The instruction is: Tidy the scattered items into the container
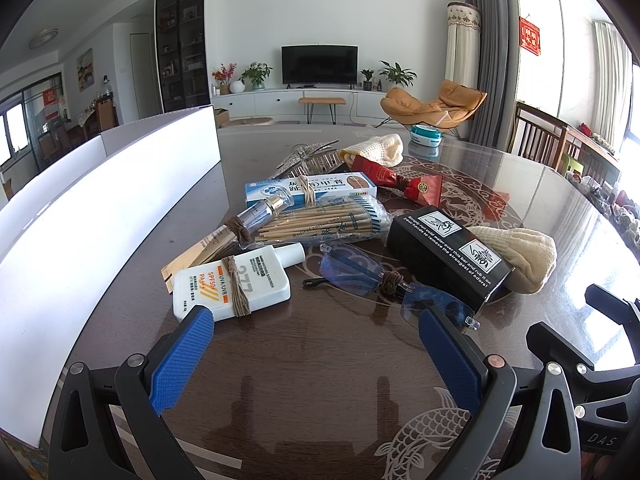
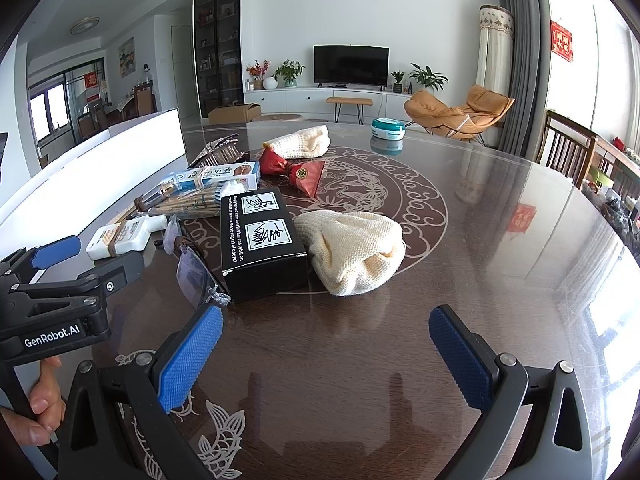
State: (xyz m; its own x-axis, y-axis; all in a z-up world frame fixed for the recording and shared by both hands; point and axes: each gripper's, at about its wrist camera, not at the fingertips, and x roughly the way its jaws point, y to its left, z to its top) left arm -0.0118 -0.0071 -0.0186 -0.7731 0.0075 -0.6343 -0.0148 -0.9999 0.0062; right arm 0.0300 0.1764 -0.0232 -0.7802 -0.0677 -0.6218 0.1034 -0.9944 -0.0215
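Note:
A white container [image 1: 100,208] stands along the table's left side; it also shows in the right wrist view [image 2: 120,156]. Scattered beside it lie a white sunscreen bottle [image 1: 236,284], blue glasses [image 1: 360,276], a black box [image 1: 448,256], a pack of cotton swabs [image 1: 320,220], a blue-white ointment box [image 1: 312,190], a red wrapped packet [image 1: 400,184] and two cream knit cloths [image 1: 520,256]. My left gripper [image 1: 316,324] is open and empty, just short of the bottle and glasses. My right gripper [image 2: 326,328] is open and empty, in front of the black box [image 2: 264,244] and cloth [image 2: 352,248].
A teal-and-white round tin [image 2: 387,127] sits at the table's far side. A silver hair clip [image 1: 308,156] lies behind the pile. Wooden chairs [image 2: 568,144] stand at the right edge. The glossy dark table [image 2: 480,240] stretches out to the right.

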